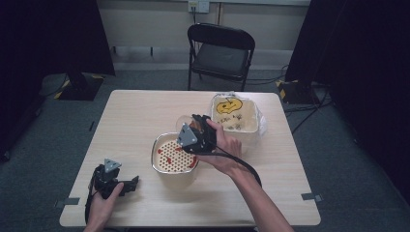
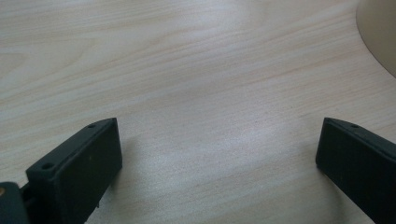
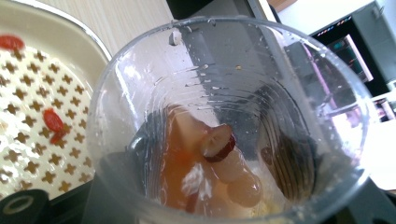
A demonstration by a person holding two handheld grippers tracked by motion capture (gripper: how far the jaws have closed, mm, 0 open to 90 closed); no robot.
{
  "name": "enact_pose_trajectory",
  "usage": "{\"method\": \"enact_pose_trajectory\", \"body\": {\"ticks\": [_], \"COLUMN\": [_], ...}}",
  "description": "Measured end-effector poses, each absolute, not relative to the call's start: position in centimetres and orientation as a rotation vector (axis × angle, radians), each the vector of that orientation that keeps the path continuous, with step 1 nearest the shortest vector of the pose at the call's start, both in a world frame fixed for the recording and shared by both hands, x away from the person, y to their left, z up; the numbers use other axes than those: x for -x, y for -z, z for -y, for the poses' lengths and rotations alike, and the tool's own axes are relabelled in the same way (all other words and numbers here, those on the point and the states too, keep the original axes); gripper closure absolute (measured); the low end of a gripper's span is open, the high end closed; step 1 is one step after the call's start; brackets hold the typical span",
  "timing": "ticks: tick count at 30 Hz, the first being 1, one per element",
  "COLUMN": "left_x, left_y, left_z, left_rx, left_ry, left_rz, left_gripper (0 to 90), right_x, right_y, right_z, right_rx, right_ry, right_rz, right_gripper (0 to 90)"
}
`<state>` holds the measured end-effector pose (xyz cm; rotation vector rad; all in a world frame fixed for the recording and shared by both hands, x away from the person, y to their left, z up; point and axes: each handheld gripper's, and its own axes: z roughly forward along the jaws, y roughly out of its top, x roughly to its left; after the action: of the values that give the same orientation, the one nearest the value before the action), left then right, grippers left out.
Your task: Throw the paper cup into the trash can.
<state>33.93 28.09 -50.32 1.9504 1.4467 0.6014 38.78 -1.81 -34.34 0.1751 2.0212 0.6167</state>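
Note:
My right gripper is shut on a clear plastic cup, which is tipped over the far rim of a cream bowl with a perforated strainer insert. The right gripper view looks into the cup: orange liquid, a slice of red date and pale soft pieces lie at its bottom. The strainer at the left carries a few red berries. My left gripper rests on the table near the front left edge, its jaws wide open over bare wood.
A cream bin lined with a clear bag stands right behind the bowl, with a yellow scrap inside. A black folding chair stands beyond the table's far edge. The bowl's side shows in the left gripper view's upper right corner.

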Motion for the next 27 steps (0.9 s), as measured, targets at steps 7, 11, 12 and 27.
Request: {"method": "enact_pose_trajectory", "body": {"ticks": [7,11,12,27], "left_x": [-33.9,-33.9,-33.9,-33.9], "left_y": [50.3,50.3,50.3,50.3], "left_z": [-28.1,-28.1,-28.1,-28.1], "left_rx": [-1.952,-1.951,-1.951,-1.951], "left_ry": [-0.601,-0.601,-0.601,-0.601], "left_rz": [-1.446,-1.447,-1.447,-1.447], "left_gripper": [0.0,0.0,0.0,0.0], "right_x": [-38.0,-37.8,-37.6,-37.4], "right_y": [35.1,35.6,35.8,36.5], "right_z": [0.4,-0.2,-0.4,-0.5], "right_rx": [-0.037,0.059,0.084,0.235], "right_ry": [-0.465,-0.336,-0.289,-0.06], "right_rz": [-1.992,-1.937,-1.922,-1.768], "right_gripper": [46.3,46.7,46.7,47.5]}}
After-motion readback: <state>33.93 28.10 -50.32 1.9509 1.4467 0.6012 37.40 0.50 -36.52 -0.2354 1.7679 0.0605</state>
